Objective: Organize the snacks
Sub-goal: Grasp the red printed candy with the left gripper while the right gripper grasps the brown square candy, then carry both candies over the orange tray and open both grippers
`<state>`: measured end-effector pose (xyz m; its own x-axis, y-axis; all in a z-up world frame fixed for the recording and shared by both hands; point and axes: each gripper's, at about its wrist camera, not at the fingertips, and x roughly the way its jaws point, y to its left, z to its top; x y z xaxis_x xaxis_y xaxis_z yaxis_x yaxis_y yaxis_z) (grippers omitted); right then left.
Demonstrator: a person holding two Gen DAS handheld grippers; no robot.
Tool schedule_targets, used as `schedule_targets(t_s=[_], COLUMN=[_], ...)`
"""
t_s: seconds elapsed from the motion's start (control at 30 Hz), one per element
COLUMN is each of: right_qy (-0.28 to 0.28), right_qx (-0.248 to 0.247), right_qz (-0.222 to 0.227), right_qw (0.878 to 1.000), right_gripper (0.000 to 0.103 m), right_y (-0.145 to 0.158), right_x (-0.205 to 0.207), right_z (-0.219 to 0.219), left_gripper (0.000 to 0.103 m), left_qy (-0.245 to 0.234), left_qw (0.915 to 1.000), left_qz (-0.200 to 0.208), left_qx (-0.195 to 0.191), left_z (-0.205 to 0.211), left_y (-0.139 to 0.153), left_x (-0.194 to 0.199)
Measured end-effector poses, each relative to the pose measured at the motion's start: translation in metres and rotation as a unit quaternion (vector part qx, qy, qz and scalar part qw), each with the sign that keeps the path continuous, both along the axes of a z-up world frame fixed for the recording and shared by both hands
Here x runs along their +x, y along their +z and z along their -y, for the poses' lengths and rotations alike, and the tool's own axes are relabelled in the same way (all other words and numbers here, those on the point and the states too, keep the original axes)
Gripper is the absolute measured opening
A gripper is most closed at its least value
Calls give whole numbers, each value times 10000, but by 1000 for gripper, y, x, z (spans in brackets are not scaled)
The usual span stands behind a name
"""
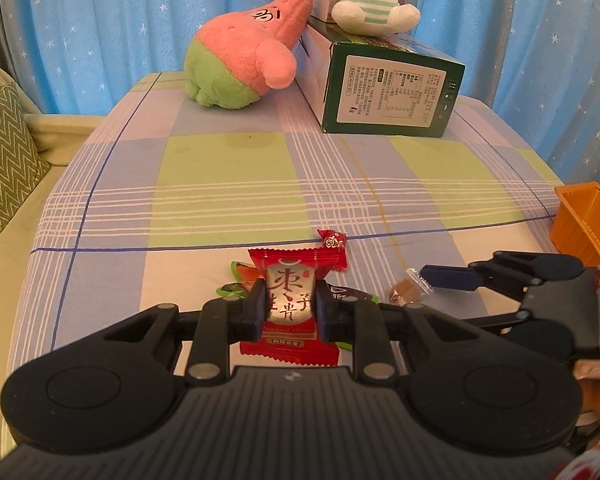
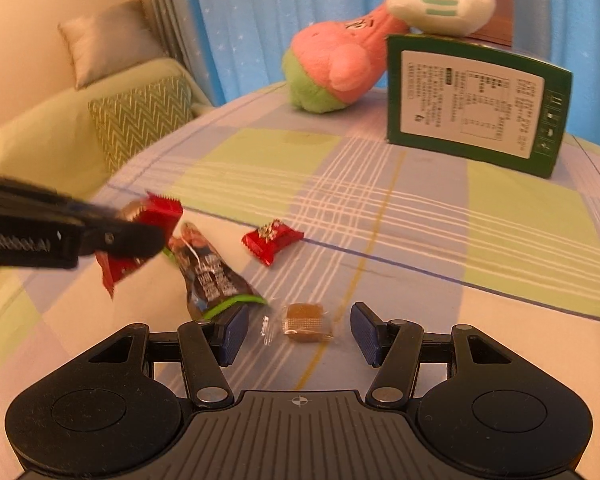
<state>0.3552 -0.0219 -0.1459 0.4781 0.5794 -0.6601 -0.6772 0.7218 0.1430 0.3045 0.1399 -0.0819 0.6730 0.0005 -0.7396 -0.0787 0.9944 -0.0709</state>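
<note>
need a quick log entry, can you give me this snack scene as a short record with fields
surface: checked cloth
left gripper: shut on large red packet
right gripper: open, around clear-wrapped brown candy
loose snacks: small red packet, dark packet
container: orange tray at right edge

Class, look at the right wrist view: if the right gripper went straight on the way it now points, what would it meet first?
Most likely the clear-wrapped brown candy, lying on the checked cloth between the open fingers of the right gripper. Depth is hard to judge, so it might touch the cloth first.
</note>
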Motion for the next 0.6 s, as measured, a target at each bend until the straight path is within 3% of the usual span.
schedule_targets(t_s=[0.07, 0.2, 0.33, 0.6], right_qy=[74, 56, -60, -426], right_qx=[-136, -233, -263, -69], right_qz=[156, 245, 200, 122], right_qw=[9998, 9994, 9994, 9990], right_gripper=[57, 38, 31, 30], right_y=[-1, -2, -1, 16], right_x=[-4, -5, -5, -4], right_z=[-3, -2, 1, 26], left_gripper=[22, 22, 22, 22], left_qy=[-4, -23, -118, -250], left_qw=[10000, 10000, 9999, 9997], left_qz=[2, -11, -3, 32], left_qx=[-11, -27, -23, -78], left_z=[0, 1, 8, 20], left_y=[0, -1, 1, 4], left_x=[0, 1, 1, 3])
